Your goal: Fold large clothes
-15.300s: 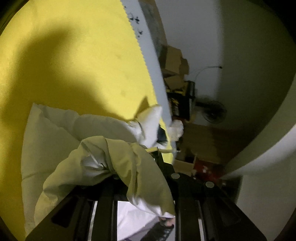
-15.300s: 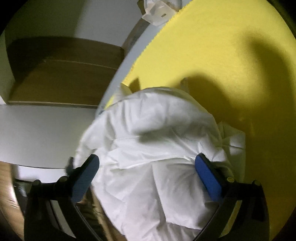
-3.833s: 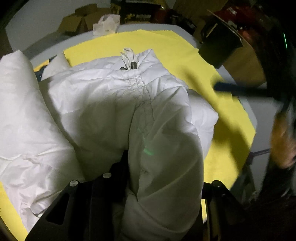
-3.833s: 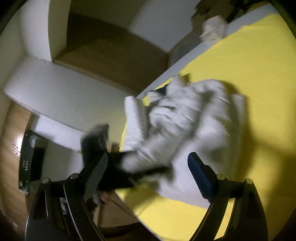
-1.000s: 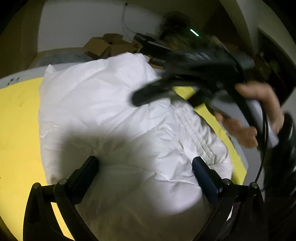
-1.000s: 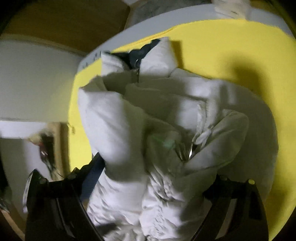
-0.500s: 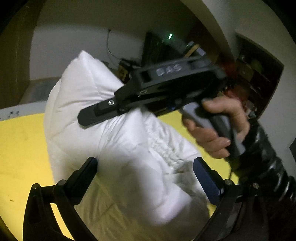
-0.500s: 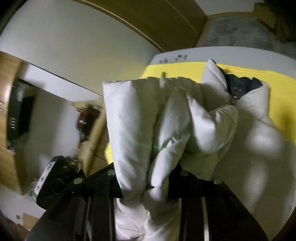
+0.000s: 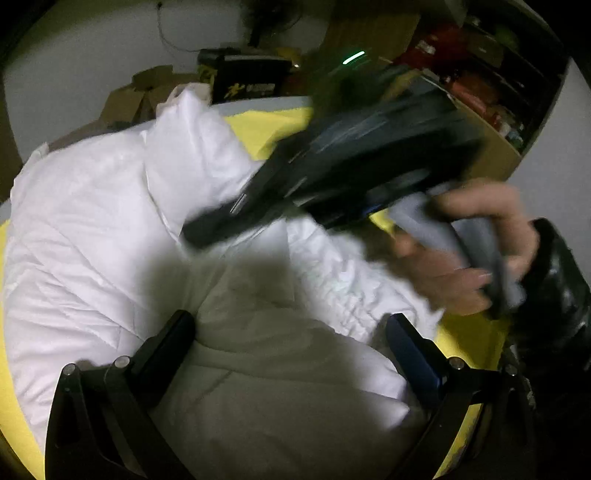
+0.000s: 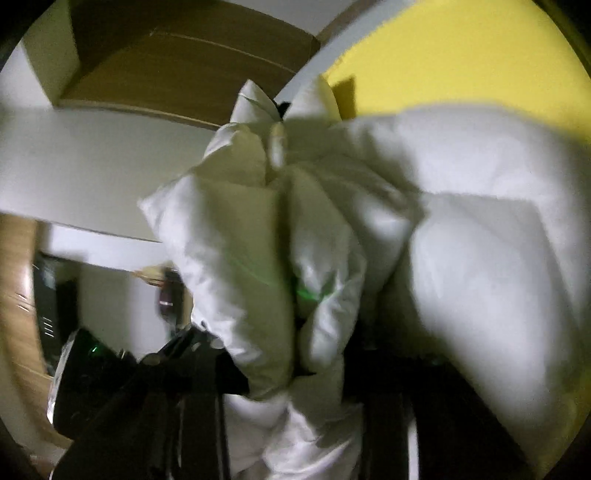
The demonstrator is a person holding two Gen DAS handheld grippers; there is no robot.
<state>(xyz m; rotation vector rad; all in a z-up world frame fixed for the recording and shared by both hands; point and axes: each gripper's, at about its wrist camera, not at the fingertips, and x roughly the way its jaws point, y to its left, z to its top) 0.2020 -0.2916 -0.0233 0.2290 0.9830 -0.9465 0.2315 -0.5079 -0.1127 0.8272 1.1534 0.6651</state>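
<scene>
here, in the left wrist view, the left gripper (image 9: 291,347) hovers over the white puffy jacket (image 9: 110,236) on the yellow cloth (image 9: 266,125), its fingers spread wide with nothing pinched, seemingly to steady the bulk. at 2 o'clock a hand (image 9: 465,254) brings the blurred right gripper (image 9: 229,225) across. cardboard boxes (image 9: 144,92) at 11 o'clock show no contents.

in the right wrist view, the right gripper (image 10: 291,373) has a thick fold of the jacket (image 10: 480,229) bunched between its jaws, which are opening, probably to release the fold. the table edge (image 10: 354,29) runs at 1 o'clock.
</scene>
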